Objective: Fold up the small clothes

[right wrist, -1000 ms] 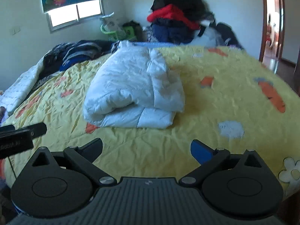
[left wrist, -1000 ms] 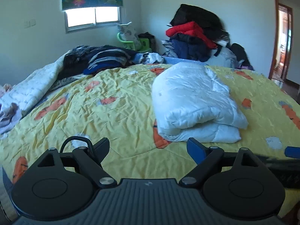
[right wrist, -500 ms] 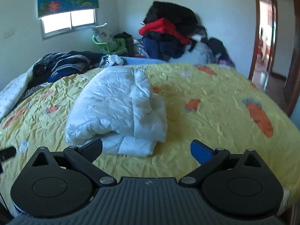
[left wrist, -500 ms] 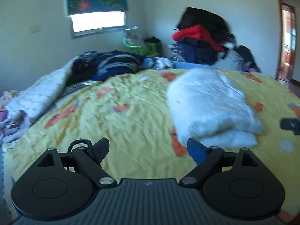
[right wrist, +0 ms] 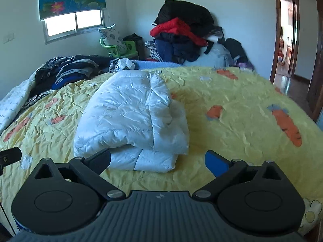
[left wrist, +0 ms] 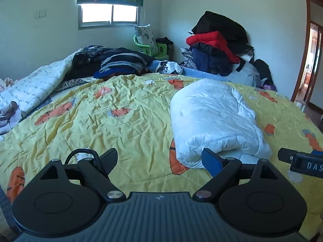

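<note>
A white puffy jacket (left wrist: 214, 121) lies folded into a thick bundle on the yellow carrot-print bedspread (left wrist: 121, 121). My left gripper (left wrist: 160, 159) hovers open near the bed's front edge, left of the bundle, with nothing between its fingers. In the right wrist view the same folded jacket (right wrist: 131, 119) lies just ahead. My right gripper (right wrist: 159, 159) stands open in front of its near edge, apart from it and holding nothing. A finger of the right gripper (left wrist: 300, 162) shows at the right edge of the left wrist view. The left gripper's tip (right wrist: 9, 156) shows at the left edge of the right wrist view.
A heap of dark and red clothes (left wrist: 218, 46) is stacked against the far wall. Dark striped garments (left wrist: 113, 62) and a white quilt (left wrist: 34, 84) lie at the bed's far left. A green chair (left wrist: 149, 46) stands under the window. A doorway (right wrist: 286, 38) opens on the right.
Both grippers have drawn back a little from the folded jacket and shifted sideways, so the bundle sits further right in the left view. Both stay open and empty.
</note>
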`<state>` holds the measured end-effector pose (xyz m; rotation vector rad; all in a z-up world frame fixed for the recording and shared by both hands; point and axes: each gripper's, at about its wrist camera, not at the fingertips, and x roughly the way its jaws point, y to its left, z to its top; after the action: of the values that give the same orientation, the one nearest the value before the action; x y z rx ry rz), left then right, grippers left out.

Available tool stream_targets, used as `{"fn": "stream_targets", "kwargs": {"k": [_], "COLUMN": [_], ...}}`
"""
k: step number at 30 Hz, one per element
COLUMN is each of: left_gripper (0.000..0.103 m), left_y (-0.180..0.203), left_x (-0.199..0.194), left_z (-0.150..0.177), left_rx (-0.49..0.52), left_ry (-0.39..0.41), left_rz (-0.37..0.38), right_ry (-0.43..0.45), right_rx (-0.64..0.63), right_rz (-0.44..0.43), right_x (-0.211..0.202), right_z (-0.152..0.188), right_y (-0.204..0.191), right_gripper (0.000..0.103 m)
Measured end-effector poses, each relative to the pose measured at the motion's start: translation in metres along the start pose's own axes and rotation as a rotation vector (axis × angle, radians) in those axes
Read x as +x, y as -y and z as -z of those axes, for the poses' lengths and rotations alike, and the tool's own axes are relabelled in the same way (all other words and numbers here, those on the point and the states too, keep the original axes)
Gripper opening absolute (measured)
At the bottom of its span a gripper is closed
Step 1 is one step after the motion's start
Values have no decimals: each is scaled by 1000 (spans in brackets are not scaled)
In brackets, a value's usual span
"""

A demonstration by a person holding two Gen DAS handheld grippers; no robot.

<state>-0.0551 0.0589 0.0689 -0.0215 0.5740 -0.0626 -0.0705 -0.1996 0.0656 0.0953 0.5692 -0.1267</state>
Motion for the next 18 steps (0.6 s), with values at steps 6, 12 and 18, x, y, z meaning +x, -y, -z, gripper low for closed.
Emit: {"fn": "stream_targets", "kwargs": {"k": [6,12,18], "left_gripper": [91,91,91], "left_y": [12,2,4], "left_x": [-4,0,-1], "left_z": [2,1,1], "left_rx": [55,4,20], "left_ry": [28,6,9], "left_rz": [-1,-3,-1], "right_ry": [-15,-15,-22], "right_rx": [-39,-34,-40], "right_rz": [-16,-15,-24], "right_x": [3,3,3], "right_z": [8,6,8], "right_y": [-12,-10,-12], "right_gripper": [101,102,102]}}
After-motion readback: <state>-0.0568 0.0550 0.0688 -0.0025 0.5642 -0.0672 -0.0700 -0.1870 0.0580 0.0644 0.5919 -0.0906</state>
